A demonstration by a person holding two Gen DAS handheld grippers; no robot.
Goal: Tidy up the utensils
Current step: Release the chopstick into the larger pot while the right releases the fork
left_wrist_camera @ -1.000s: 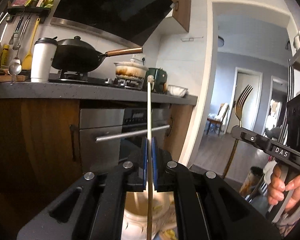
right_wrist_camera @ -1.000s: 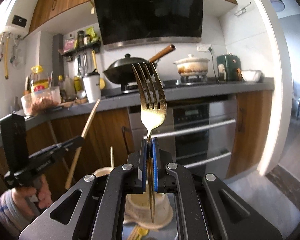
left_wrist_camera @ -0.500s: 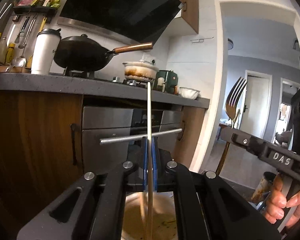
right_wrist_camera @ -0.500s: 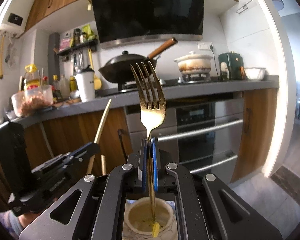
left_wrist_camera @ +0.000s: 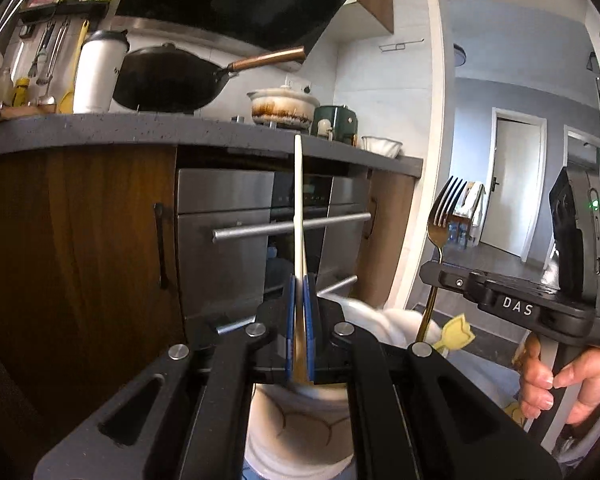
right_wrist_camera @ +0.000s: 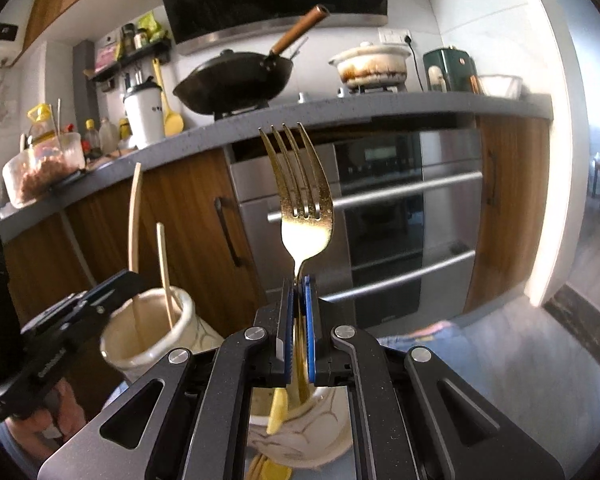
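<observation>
My left gripper (left_wrist_camera: pixel 299 312) is shut on a pale chopstick (left_wrist_camera: pixel 298 208) that stands upright, its lower end inside a cream ceramic holder (left_wrist_camera: pixel 300 428) just below the fingers. My right gripper (right_wrist_camera: pixel 299 316) is shut on a gold fork (right_wrist_camera: pixel 302 204), tines up, its handle reaching down into a second cream holder (right_wrist_camera: pixel 300 440) that also holds a yellow utensil (right_wrist_camera: pixel 278 412). In the right wrist view the left gripper (right_wrist_camera: pixel 80 312) shows at the left over the first holder (right_wrist_camera: pixel 152 332), which has another chopstick (right_wrist_camera: pixel 165 272) in it. The fork also shows in the left wrist view (left_wrist_camera: pixel 442 216).
A dark counter (right_wrist_camera: pixel 380 108) runs across behind, with a black wok (right_wrist_camera: pixel 236 80), a white pot (right_wrist_camera: pixel 372 64) and a white tumbler (left_wrist_camera: pixel 98 72). A steel oven with bar handles (right_wrist_camera: pixel 400 192) and wooden cabinet doors (left_wrist_camera: pixel 80 260) face me. A doorway (left_wrist_camera: pixel 520 160) opens on the right.
Both grippers have come down with their utensils. The chopstick's and fork's lower ends now sit deeper in the two cream holders, and the counter has risen in both views.
</observation>
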